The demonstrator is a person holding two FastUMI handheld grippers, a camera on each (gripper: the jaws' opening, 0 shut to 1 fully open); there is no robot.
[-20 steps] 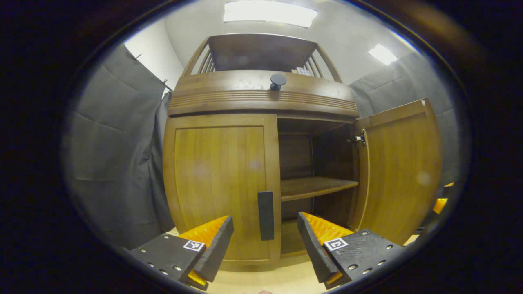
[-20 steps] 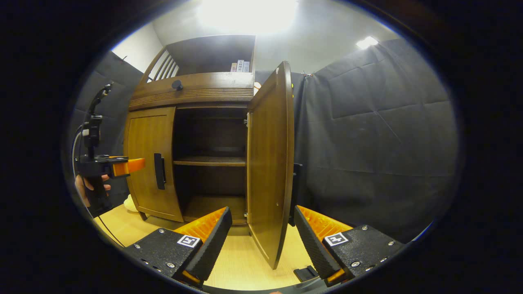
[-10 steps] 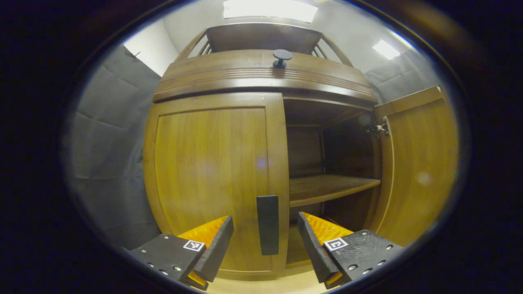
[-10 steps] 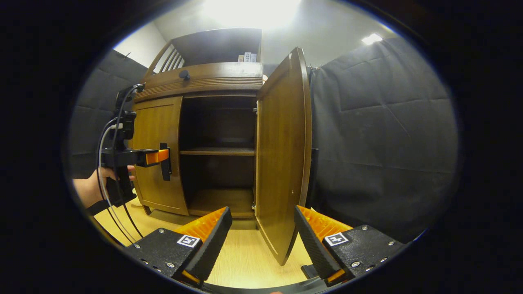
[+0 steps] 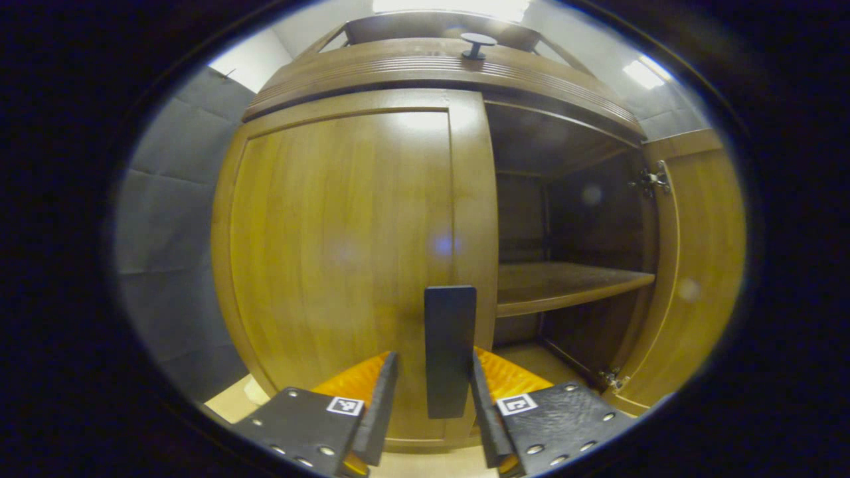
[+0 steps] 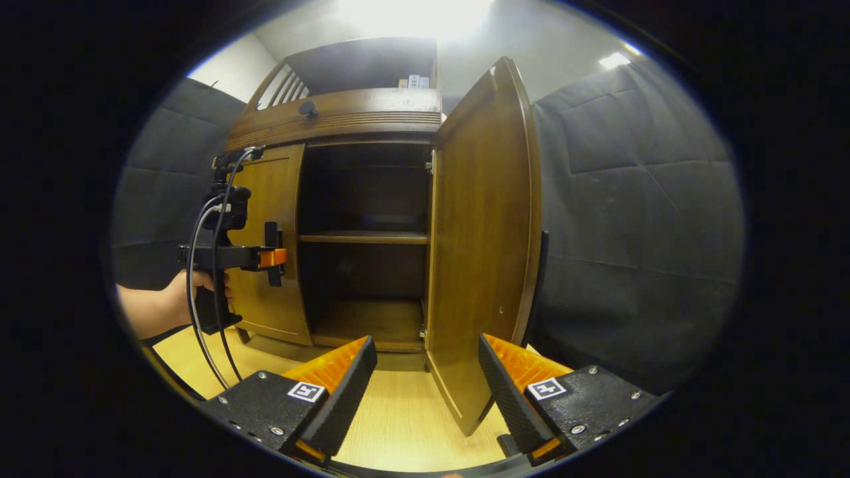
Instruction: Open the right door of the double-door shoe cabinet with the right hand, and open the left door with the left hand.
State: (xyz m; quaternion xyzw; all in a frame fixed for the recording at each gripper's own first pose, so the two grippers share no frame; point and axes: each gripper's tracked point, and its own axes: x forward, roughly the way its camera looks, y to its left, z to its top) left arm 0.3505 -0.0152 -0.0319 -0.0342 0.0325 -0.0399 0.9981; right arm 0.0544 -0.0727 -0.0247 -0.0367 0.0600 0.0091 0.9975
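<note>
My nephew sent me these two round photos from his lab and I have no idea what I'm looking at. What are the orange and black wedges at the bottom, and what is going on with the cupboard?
There is no robot here: a person holds a handheld two-finger gripper in each hand, and each carries a fisheye camera looking along its own fingers. Those are the wedges.

In the left gripper view, the left gripper has its fingers on either side of the black handle of the left door, which is closed. Whether they press on it, I can't tell.

In the right gripper view, the right gripper is open, holding nothing; the right door stands swung open, showing a bare shelf. Farther off you see the left gripper held by a hand, at the left door's handle.
</note>
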